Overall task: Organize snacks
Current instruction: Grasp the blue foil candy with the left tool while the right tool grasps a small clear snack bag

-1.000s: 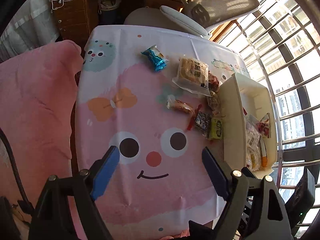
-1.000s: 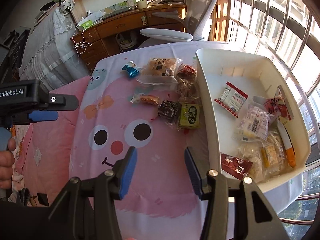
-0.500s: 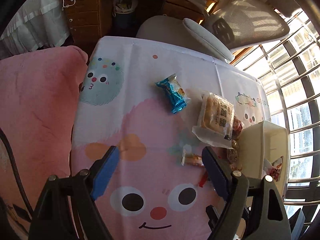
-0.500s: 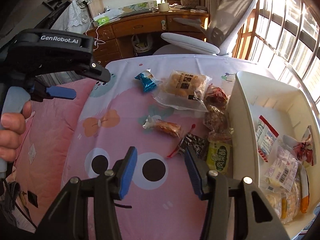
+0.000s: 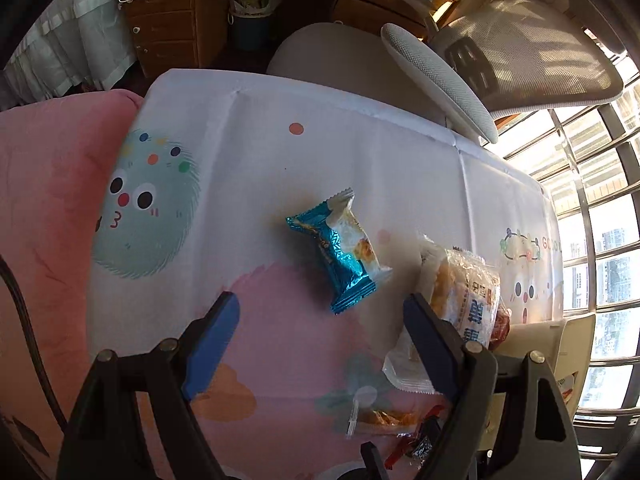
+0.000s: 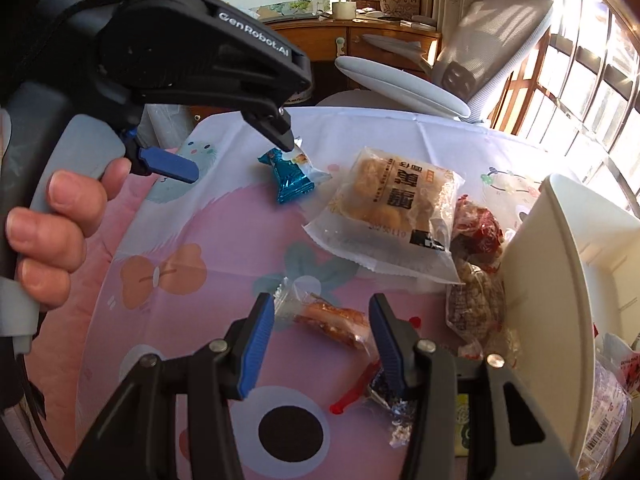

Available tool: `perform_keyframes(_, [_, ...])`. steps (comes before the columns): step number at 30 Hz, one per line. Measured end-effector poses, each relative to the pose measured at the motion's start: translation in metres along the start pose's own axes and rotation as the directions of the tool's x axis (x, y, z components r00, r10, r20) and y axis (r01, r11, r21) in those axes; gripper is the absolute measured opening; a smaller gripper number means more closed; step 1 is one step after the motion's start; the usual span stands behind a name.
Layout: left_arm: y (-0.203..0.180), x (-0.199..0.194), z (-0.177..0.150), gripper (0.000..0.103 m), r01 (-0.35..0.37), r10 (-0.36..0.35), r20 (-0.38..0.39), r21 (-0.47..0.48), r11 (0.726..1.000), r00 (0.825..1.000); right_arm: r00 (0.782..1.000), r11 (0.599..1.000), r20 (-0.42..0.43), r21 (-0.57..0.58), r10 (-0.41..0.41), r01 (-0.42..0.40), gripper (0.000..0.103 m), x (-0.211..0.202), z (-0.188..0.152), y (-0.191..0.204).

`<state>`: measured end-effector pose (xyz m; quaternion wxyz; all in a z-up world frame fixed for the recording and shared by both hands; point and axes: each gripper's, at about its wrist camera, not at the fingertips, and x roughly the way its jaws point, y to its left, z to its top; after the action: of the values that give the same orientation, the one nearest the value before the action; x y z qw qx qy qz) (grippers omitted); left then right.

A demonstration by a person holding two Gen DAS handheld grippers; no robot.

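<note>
A blue foil snack packet (image 5: 340, 252) lies on the cartoon tablecloth (image 5: 248, 152). My left gripper (image 5: 320, 300) hovers open just short of it, nothing between its pads. From the right wrist view the left gripper (image 6: 236, 156) hangs above the same blue packet (image 6: 290, 178), held by a hand (image 6: 52, 232). My right gripper (image 6: 320, 304) stands open over a small clear packet with an orange-brown snack (image 6: 332, 320), which shows between the fingers without being pressed. A large clear bag of pastries (image 6: 392, 208) lies beyond it. The white bin (image 6: 536, 280) stands at the right.
Red (image 6: 480, 228) and brown (image 6: 476, 300) snack bags lie against the bin wall; a dark foil candy (image 6: 388, 392) sits under the right finger. A grey office chair (image 5: 520, 52) and wooden desk (image 5: 180, 20) stand past the table's far edge. Pink bedding (image 5: 44, 200) at left, window bars (image 6: 580, 60) at right.
Both grippers have moved forward and down toward the far snacks. The left one now frames the blue packet, the right one the small clear packet. Jaw widths are unchanged.
</note>
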<state>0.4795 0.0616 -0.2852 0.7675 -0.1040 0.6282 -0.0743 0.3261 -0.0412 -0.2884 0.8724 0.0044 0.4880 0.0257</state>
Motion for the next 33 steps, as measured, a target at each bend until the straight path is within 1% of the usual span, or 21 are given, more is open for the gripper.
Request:
perform_keyframes(6, [-0.003,0.023,0.009,0.081,0.011,-0.012,-0.009,-0.034,0.999,1.0,1.0,1.0,-0.028,-0.011,0.01,-0.011,0.049,0.016,-0.001,-0.002])
perform_keyframes(9, [-0.005,0.033,0.013,0.077,0.008,-0.009,-0.017,-0.042,0.999,1.0,1.0,1.0,-0.023,-0.017,0.019,-0.02,0.049,0.017,-0.001,-0.003])
perform_keyframes(11, [-0.006,0.038,0.015,0.075,0.006,-0.007,-0.021,-0.047,0.999,1.0,0.999,0.999,-0.041,-0.017,0.027,-0.028,0.049,0.022,-0.002,-0.004])
perform_keyframes(13, [-0.007,0.042,0.017,0.073,0.002,-0.003,-0.024,-0.047,0.999,1.0,0.998,0.999,-0.06,-0.013,0.034,-0.034,0.047,0.025,-0.003,-0.006])
perform_keyframes(17, [-0.009,0.047,0.022,0.068,-0.01,0.009,-0.02,-0.048,0.999,1.0,0.997,0.999,-0.063,0.0,0.051,-0.052,0.044,0.027,-0.004,-0.011])
perform_keyframes(19, [-0.009,0.047,0.023,0.061,-0.018,0.017,-0.016,-0.049,0.999,1.0,0.995,0.998,-0.071,0.008,0.07,-0.069,0.035,0.027,-0.005,-0.012])
perform_keyframes(22, [-0.01,0.046,0.026,0.049,-0.028,0.028,-0.013,-0.055,0.998,1.0,0.993,0.996,-0.082,0.008,0.089,-0.089,0.025,0.026,-0.005,-0.011])
perform_keyframes(23, [-0.01,0.046,0.027,0.046,-0.027,0.027,-0.013,-0.059,0.998,1.0,0.992,0.996,-0.086,0.005,0.092,-0.092,0.024,0.026,-0.006,-0.01])
perform_keyframes(24, [-0.009,0.046,0.027,0.038,-0.025,0.024,-0.013,-0.064,0.998,1.0,0.992,0.995,-0.088,0.006,0.095,-0.095,0.023,0.026,-0.006,-0.01])
perform_keyframes(26, [-0.009,0.046,0.028,0.032,-0.028,0.028,-0.013,-0.07,0.997,1.0,0.989,0.994,-0.1,0.018,0.107,-0.106,0.02,0.026,-0.006,-0.01])
perform_keyframes(33, [-0.008,0.044,0.025,0.027,-0.022,0.021,-0.021,-0.076,0.997,1.0,0.983,0.992,-0.138,0.056,0.123,-0.117,0.018,0.025,-0.006,-0.016])
